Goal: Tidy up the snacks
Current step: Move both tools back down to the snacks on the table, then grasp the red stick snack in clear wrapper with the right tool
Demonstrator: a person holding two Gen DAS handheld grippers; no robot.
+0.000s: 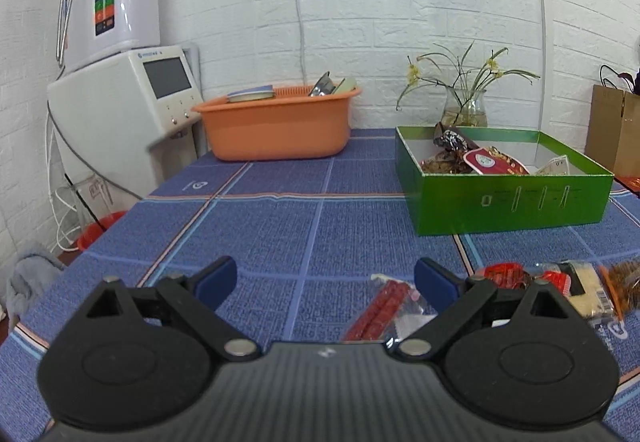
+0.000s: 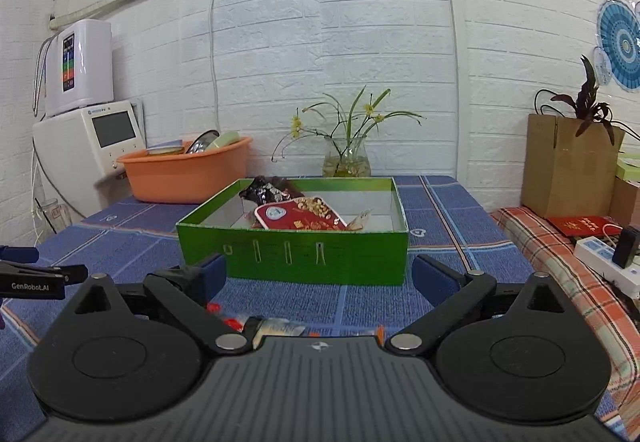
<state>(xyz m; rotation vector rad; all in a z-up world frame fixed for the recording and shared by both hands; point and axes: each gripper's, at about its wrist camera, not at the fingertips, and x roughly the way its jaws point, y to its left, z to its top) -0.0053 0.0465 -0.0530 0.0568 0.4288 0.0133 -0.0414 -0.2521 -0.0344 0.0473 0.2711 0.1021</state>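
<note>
Snacks in crinkly wrappers, some already inside the green cardboard box (image 1: 508,197): a red packet with nuts on it (image 1: 494,161) and a dark shiny wrapper (image 1: 450,139). More still out on the blue checked tablecloth (image 1: 280,226): a clear bag of red sticks (image 1: 380,308), a small red packet (image 1: 502,274), a pale yellow bar (image 1: 588,290). Left gripper (image 1: 326,278) spread wide, holding nothing, low over the cloth. Right gripper (image 2: 316,274) spread wide too, empty, facing the box. Could slip: thin, slick bags lying flat, easy to pinch only a corner. Could bump: both tools close together near the same pile. Only from the left view: the loose pile seen plainly. Only from the right view: the brown cardboard carton (image 2: 568,165), the white power strip (image 2: 608,266), and the left tool's tip at the edge.
</note>
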